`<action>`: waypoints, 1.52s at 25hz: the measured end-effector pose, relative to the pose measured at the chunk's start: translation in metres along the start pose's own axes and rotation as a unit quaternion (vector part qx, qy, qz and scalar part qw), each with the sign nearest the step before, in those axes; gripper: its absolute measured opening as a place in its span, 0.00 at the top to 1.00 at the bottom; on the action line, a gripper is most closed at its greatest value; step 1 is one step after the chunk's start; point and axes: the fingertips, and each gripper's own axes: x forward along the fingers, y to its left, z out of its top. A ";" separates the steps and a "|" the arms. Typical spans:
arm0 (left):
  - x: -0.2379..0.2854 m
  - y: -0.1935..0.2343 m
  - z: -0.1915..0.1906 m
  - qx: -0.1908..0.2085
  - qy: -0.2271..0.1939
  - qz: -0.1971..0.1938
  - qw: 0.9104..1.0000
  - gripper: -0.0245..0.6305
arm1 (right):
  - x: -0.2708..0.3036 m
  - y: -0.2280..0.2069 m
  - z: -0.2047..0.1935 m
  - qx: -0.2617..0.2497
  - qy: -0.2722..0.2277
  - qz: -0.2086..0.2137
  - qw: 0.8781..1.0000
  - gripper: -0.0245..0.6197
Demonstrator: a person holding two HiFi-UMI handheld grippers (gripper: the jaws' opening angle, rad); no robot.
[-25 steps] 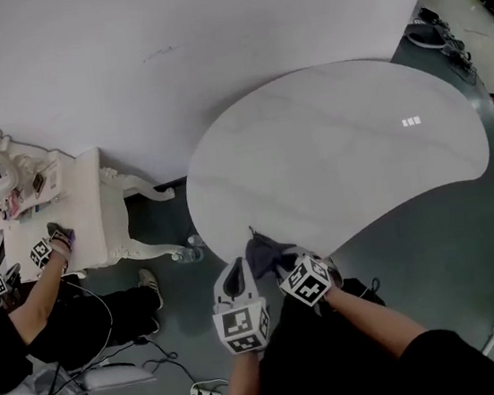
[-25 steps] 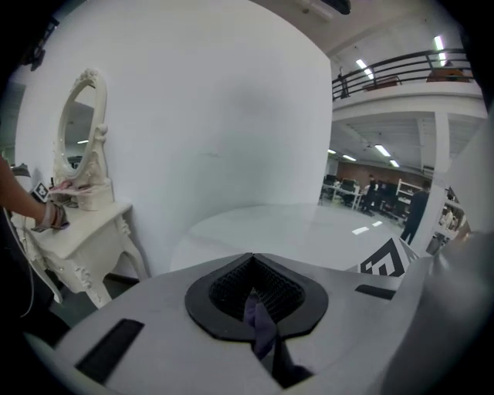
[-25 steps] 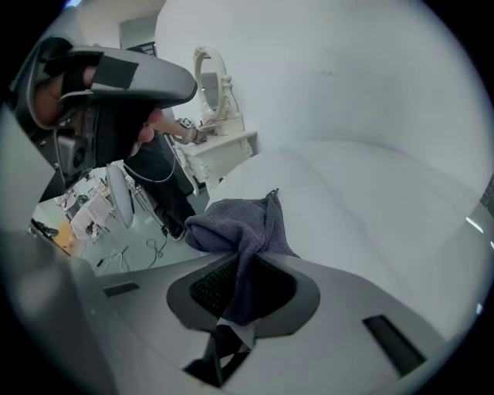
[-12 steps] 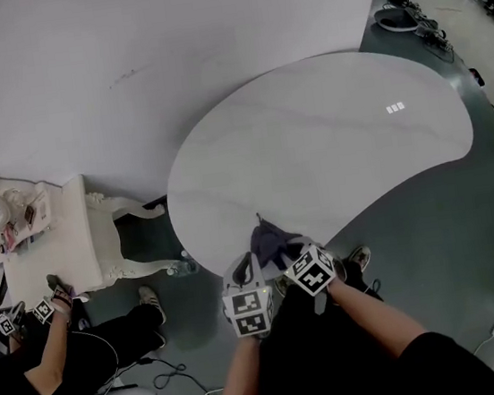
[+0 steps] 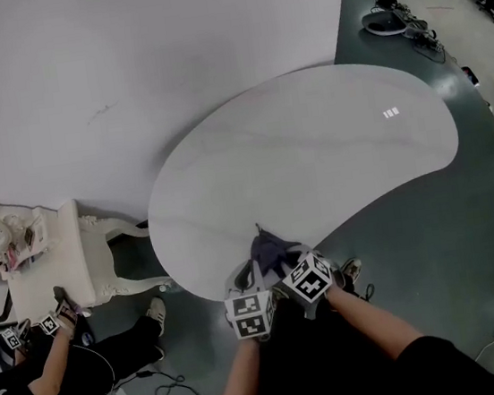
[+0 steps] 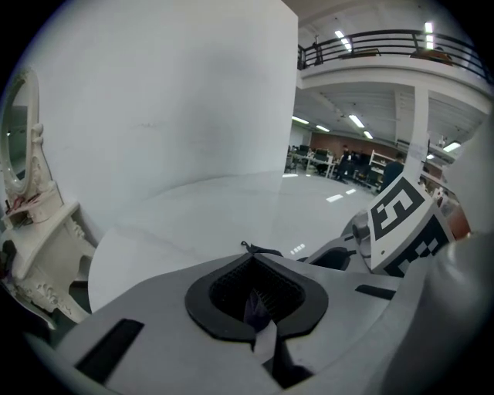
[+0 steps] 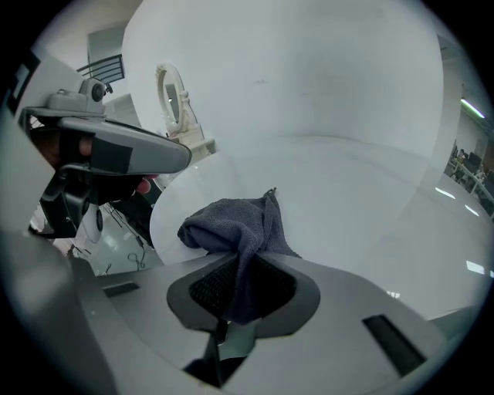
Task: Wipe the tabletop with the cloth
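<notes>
A: Log entry. Your right gripper [image 7: 239, 289]?
B: Jaws pressed together on the dark grey cloth [image 7: 231, 224]. The fabric runs up out of the pads and bunches in a fold just past the tips.

A: Your left gripper [image 6: 255, 302]?
B: Jaws drawn together too. A thin sliver of the same dark fabric sits between the pads, and a cloth tip pokes up just beyond them.

A: Position?
B: Head view: your two grippers are side by side at the near edge of the tabletop [image 5: 314, 156], toward its left end. The cloth lies on the top just inside that edge, ahead of both.

A: Tabletop itself?
B: Pale, glossy, kidney-shaped.

A: Surroundings?
B: A white ornate dressing table [image 5: 53, 263] stands off the tabletop's left end. Another person [image 5: 61, 361] sits beside it.
</notes>
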 end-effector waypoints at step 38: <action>0.151 -0.244 0.104 0.099 0.070 -0.100 0.988 0.95 | -0.125 -0.273 -0.086 0.130 -0.055 -0.052 0.989 0.90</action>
